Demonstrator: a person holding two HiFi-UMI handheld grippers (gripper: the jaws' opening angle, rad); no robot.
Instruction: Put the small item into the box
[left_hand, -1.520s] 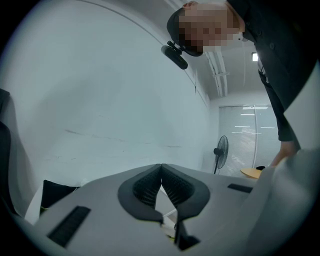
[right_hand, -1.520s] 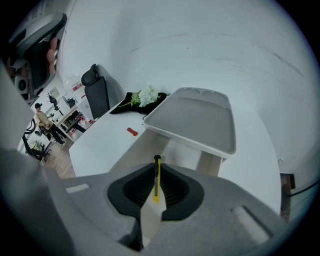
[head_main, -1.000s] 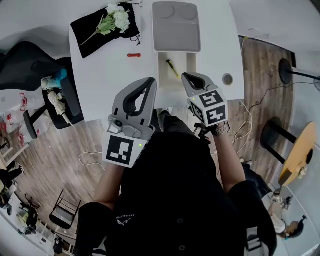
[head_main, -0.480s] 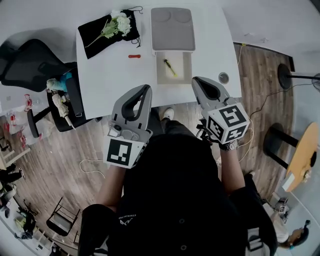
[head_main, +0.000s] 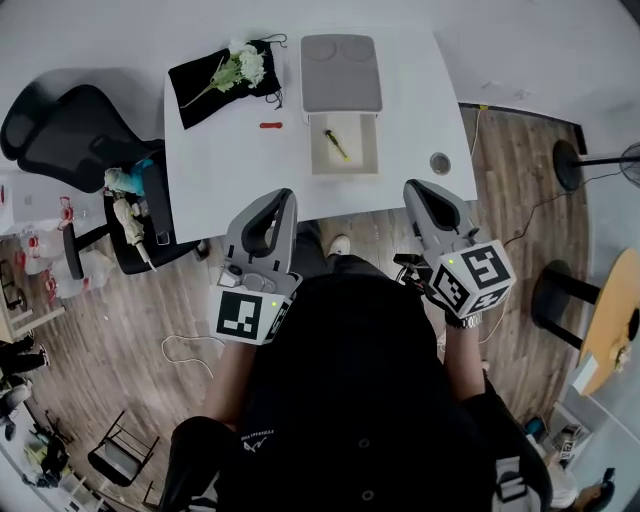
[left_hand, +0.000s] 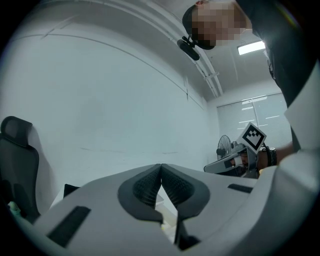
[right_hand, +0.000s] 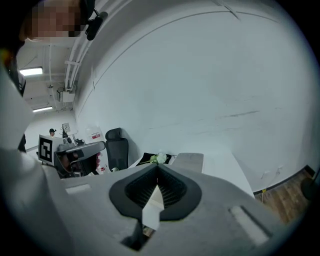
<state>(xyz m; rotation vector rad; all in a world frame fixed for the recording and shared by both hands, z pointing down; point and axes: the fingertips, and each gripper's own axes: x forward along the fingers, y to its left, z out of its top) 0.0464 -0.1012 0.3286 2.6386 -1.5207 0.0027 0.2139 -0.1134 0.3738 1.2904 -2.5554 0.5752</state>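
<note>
Yellowish small item (head_main: 337, 143) inside box (head_main: 370, 162), head view only

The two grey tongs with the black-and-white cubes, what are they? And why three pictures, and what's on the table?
No robot here: a person holds a grey two-jaw gripper in each hand, the left gripper and the right gripper. The patterned cubes are part of them. The top-down picture comes from a camera on the person's head; the other two come from cameras riding on each gripper, looking along its jaws. Both pairs of jaws are closed with nothing between them. On the white table stand an open box with a grey lid, a small yellowish item inside it, a black cloth with white flowers, a small red piece and a round dark disc.
</note>
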